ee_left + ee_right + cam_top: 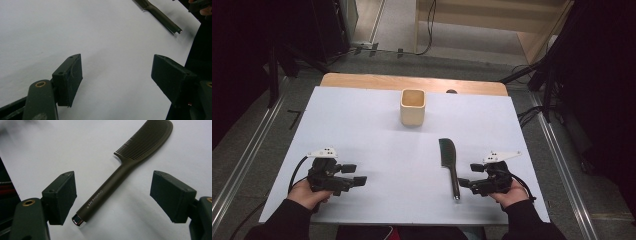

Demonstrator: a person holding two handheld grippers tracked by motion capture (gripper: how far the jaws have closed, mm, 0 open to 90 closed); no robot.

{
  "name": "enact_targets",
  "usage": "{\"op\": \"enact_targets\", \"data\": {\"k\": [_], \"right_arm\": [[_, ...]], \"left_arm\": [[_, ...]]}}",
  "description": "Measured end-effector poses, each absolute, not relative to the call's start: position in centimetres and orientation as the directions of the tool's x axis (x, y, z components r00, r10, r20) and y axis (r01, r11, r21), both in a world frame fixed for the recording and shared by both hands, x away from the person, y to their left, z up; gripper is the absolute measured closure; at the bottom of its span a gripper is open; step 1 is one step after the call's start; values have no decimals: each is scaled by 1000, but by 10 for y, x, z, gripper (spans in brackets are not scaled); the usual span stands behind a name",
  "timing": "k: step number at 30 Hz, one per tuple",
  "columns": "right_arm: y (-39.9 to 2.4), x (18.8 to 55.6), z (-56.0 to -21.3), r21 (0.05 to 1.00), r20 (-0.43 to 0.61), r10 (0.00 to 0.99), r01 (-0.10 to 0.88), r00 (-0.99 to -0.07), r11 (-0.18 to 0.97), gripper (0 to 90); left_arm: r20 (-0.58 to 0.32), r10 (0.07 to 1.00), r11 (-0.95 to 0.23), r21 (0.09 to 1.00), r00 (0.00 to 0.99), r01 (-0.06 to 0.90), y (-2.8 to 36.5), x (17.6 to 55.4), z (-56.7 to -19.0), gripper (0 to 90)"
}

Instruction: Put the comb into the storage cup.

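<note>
The comb's (pixel 117 177) handle lies between the right gripper's (pixel 113 197) spread fingers, untouched.

The comb (pixel 130 167) bears small pale lettering along its handle, reading roughly "CreativeArt".

A dark olive-brown plastic comb (pixel 130 167) with pale handle lettering and a silver end cap; a cream square cup (pixel 412 107); a plain white surface (pixel 377 130); black tongs (pixel 112 200).

White table (pixel 362 130) bears comb (pixel 449 162) and cup (pixel 412 107).
</note>
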State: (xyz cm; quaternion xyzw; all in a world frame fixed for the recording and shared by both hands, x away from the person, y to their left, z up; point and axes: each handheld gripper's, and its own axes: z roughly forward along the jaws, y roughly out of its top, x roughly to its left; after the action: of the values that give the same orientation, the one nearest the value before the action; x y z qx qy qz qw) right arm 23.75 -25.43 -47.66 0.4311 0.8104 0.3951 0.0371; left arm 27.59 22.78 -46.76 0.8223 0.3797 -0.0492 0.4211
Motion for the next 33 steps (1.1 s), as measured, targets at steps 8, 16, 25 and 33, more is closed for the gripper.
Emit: {"op": "enact_targets", "data": {"k": [8, 16, 25, 33], "right_arm": [[-255, 239, -475, 673, 285, 720, 667, -633, 319, 195], [-255, 240, -475, 681, 289, 719, 664, -632, 310, 195], [-255, 241, -475, 671, 298, 718, 673, -629, 311, 196], [-255, 241, -475, 670, 297, 716, 672, -632, 315, 196]], "left_arm": [[-400, 573, -367, 655, 715, 660, 225, 275, -467, 256], [-401, 573, -366, 655, 715, 661, 225, 276, -467, 257], [-397, 571, -372, 655, 719, 657, 224, 276, -467, 257], [-396, 570, -375, 654, 720, 657, 224, 276, -467, 257]]}}
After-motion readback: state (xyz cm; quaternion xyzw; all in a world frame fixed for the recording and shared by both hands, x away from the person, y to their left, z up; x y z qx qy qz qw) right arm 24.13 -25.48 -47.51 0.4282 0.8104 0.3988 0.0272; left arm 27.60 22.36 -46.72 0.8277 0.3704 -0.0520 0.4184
